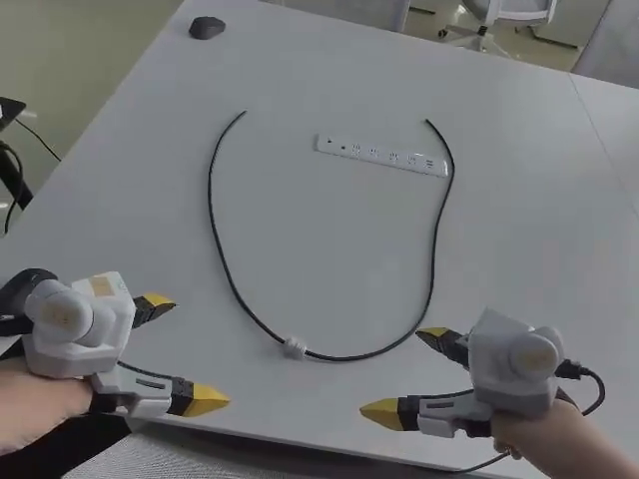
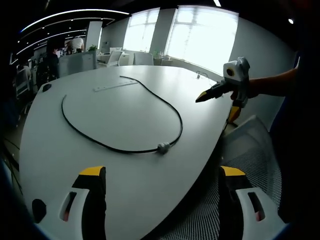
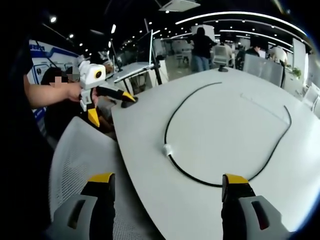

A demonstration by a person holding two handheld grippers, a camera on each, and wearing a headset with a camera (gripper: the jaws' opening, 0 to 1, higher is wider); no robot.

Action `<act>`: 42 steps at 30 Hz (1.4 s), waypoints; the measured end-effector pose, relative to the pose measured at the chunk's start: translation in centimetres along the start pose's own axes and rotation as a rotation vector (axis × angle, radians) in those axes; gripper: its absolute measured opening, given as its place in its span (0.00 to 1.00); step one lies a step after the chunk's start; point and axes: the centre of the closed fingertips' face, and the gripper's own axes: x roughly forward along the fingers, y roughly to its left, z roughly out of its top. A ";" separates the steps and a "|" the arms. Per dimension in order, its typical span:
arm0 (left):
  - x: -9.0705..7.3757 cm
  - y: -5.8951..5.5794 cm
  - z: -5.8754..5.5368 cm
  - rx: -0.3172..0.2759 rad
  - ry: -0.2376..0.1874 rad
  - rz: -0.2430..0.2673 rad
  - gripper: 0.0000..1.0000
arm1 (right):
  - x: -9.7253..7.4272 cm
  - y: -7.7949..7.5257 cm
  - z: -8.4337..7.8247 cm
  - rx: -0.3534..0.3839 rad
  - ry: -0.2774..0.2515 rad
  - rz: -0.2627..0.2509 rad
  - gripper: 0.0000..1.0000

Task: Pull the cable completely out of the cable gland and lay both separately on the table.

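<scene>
1. Starting at the cable gland [image 1: 294,346] seems best: it sits on the black cable [image 1: 212,220], at the near bend of its loop on the tabletop [image 1: 329,249].
2. The left gripper [image 1: 197,351] and the right gripper [image 1: 391,371] hover at the near edge, fingers [image 1: 205,401] wide apart, holding nothing.
3. Pinch the gland with one, the cable just beside with the other; pull along the cable.
4. Whether it is screwed tight is too small to tell.
</scene>
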 end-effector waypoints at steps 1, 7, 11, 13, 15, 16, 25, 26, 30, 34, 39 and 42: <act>0.0 0.0 0.0 0.000 -0.001 -0.003 0.92 | 0.2 0.0 0.1 -0.004 0.001 0.002 0.89; 0.5 0.1 -0.2 -0.030 0.010 -0.007 0.92 | 1.2 -0.3 0.4 -0.024 0.026 0.012 0.87; 0.6 0.3 -0.2 -0.041 0.005 -0.004 0.92 | 1.8 -0.4 0.8 -0.039 0.031 0.020 0.87; 0.6 0.3 -0.2 -0.033 0.000 -0.003 0.92 | 2.2 -0.4 1.0 -0.040 0.034 0.026 0.87; 0.6 0.5 -0.4 -0.026 0.009 0.005 0.93 | 2.6 -0.4 1.1 -0.044 0.038 0.030 0.86; 0.6 0.6 -0.5 -0.030 0.014 0.006 0.93 | 2.9 -0.4 1.2 -0.049 0.041 0.033 0.86; 0.8 1.0 -0.3 -0.009 0.008 0.011 0.92 | 5.1 -0.1 2.1 -0.076 0.065 0.057 0.84; 0.9 1.0 -0.3 -0.002 0.009 0.009 0.92 | 5.3 -0.1 2.2 -0.079 0.065 0.059 0.84; 1.0 0.9 -0.6 0.002 0.017 0.003 0.91 | 6.5 0.2 2.6 -0.097 0.077 0.078 0.83; 1.2 0.9 -0.8 -0.002 0.018 0.003 0.92 | 7.7 0.5 2.7 -0.115 0.102 0.094 0.79; 1.6 0.9 -1.1 -0.005 0.021 -0.007 0.92 | 8.9 0.2 2.4 -0.126 0.140 0.105 0.73; 1.8 0.9 -1.3 -0.008 0.026 -0.010 0.91 | 9.6 0.0 2.2 -0.127 0.157 0.108 0.71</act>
